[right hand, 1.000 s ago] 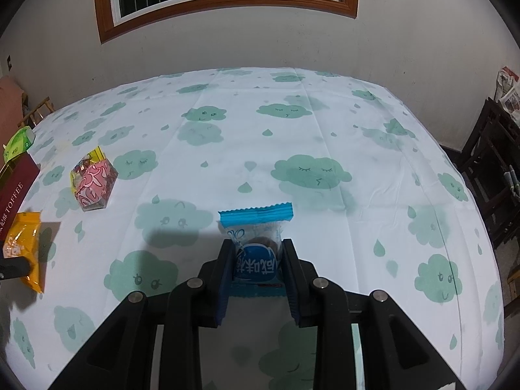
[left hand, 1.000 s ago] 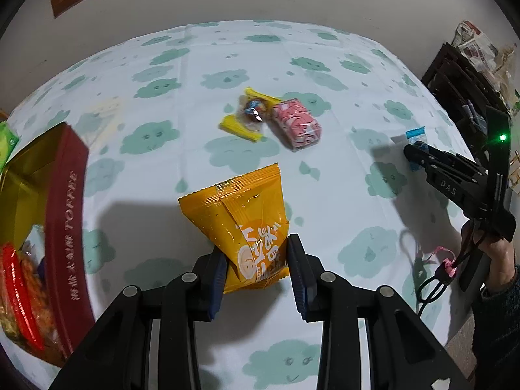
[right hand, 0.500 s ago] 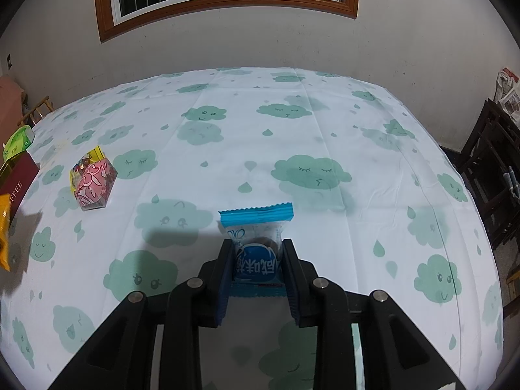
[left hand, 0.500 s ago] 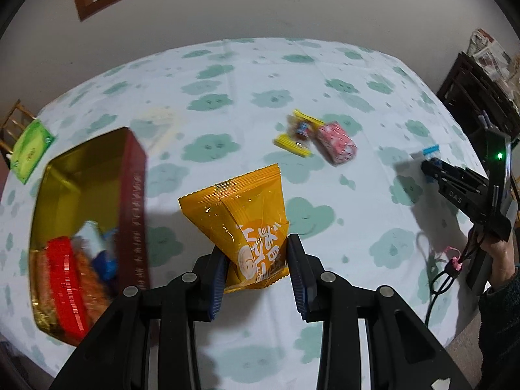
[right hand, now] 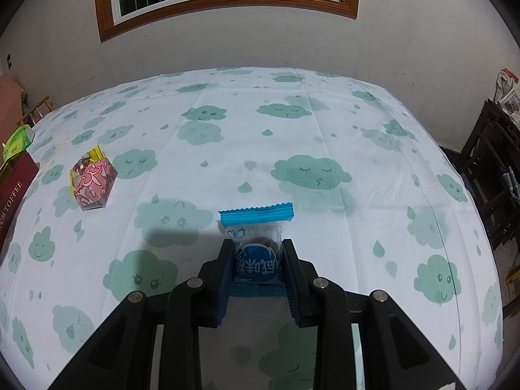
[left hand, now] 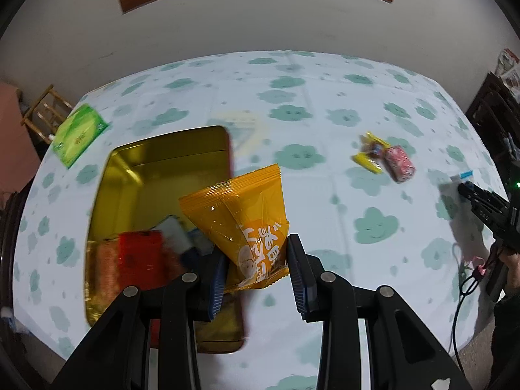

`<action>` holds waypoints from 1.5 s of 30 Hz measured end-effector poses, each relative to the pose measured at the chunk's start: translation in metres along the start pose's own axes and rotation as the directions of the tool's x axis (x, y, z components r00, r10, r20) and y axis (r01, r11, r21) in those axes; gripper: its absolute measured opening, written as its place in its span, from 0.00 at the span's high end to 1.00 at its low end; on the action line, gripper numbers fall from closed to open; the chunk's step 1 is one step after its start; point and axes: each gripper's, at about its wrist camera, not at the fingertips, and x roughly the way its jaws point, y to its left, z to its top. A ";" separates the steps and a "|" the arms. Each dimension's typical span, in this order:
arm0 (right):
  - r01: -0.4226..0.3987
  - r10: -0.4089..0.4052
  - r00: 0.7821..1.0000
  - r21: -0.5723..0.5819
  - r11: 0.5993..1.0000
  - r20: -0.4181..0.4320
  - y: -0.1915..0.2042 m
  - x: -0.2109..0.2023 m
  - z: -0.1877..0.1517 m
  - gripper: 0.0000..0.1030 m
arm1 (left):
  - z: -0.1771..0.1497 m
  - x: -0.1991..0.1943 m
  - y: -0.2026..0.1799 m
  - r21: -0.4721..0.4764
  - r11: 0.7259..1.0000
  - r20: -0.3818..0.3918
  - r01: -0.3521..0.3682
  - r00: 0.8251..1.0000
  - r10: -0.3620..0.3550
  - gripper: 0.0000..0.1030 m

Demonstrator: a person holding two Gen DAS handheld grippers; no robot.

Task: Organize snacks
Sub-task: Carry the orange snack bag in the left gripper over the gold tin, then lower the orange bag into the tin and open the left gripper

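Note:
My left gripper (left hand: 256,269) is shut on an orange snack packet (left hand: 242,221) and holds it above the near right edge of an open gold tin (left hand: 169,149) that holds several snacks, one red (left hand: 139,256). My right gripper (right hand: 258,269) is shut on a blue and white snack packet (right hand: 256,227) low over the tablecloth; it also shows at the right of the left wrist view (left hand: 468,188). A pink packet (right hand: 94,185) and a yellow-wrapped sweet (right hand: 86,159) lie together on the cloth, also in the left wrist view (left hand: 399,162).
A green tissue pack (left hand: 78,133) lies beyond the tin at the table's far left. The tin's dark red side (right hand: 13,191) reads TOFFEE. Dark wooden furniture (right hand: 490,175) stands off the table's right edge. A wall with a window lies behind.
My left gripper has swung left with the orange packet, from open cloth to above the tin. The right gripper with the blue packet has stayed still.

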 end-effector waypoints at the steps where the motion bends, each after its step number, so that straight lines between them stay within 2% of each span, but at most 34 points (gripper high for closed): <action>1: 0.000 0.000 1.000 0.000 1.000 0.000 0.000 0.000 0.000 0.72 | 0.000 -0.001 0.008 -0.011 1.000 0.000 -0.006 1.000 0.006 0.70; 12: 0.000 0.000 1.000 0.000 1.000 0.000 0.000 0.000 0.000 0.72 | -0.003 -0.001 0.062 -0.040 0.996 -0.022 -0.077 0.997 0.076 0.70; 20: 0.001 -0.001 1.000 -0.002 1.000 0.000 0.000 0.000 -0.001 0.71 | -0.011 0.012 0.093 -0.062 0.991 -0.068 -0.120 0.991 0.115 0.69; 28: 0.001 -0.001 1.000 -0.002 1.000 0.000 0.000 0.000 -0.001 0.71 | -0.016 0.013 0.104 -0.047 0.993 -0.066 -0.110 0.992 0.107 0.69; 33: 0.002 -0.002 1.000 -0.003 1.000 0.000 -0.001 0.000 -0.001 0.71 | -0.018 0.013 0.111 -0.030 0.990 -0.065 -0.140 0.988 0.138 0.69; 37: 0.002 -0.002 1.000 -0.003 1.000 0.000 -0.001 0.000 -0.001 0.71 | -0.019 0.016 0.119 -0.032 0.992 -0.072 -0.125 0.990 0.123 0.69; 45: 0.003 -0.003 1.000 -0.004 1.000 0.000 0.000 0.000 -0.001 0.71 | -0.021 0.025 0.128 -0.052 0.991 -0.081 -0.122 0.990 0.117 0.60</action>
